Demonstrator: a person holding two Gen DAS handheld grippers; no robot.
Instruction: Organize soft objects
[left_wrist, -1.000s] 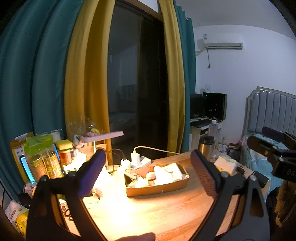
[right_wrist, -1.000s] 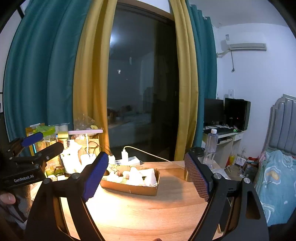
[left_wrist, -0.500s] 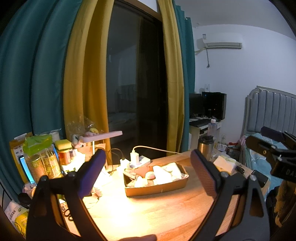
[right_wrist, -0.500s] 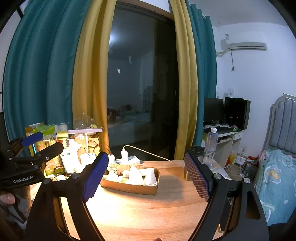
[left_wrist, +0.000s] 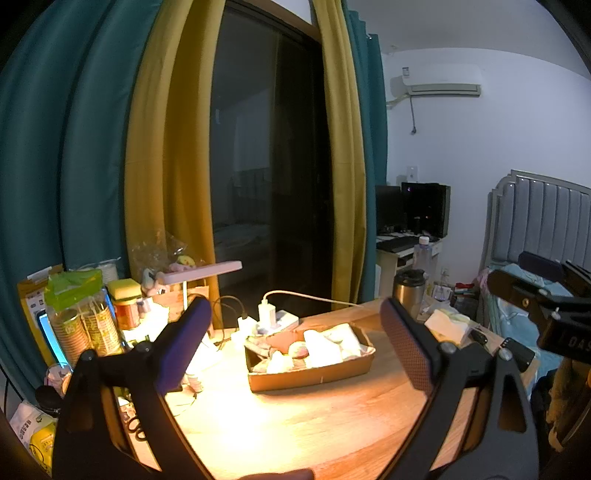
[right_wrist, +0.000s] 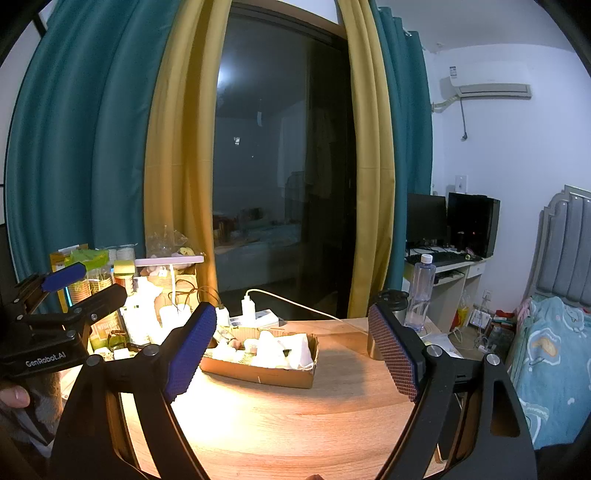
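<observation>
Overhead, lamp-lit wooden table (left_wrist: 295, 424), teal curtains (right_wrist: 74, 147)

Shallow brown cardboard tray (left_wrist: 310, 376), open top, sitting flat on the wooden desk near the far edge. Stuffed with soft white bits (left_wrist: 325, 347), crumpled and piled loosely, a few poking above the rim. Something pinkish (right_wrist: 236, 344) tucked in toward the left end.

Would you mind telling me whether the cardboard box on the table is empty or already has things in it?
It has things in it: pale soft items fill the open cardboard box, some rising above its rim. What each item is cannot be told.
</observation>
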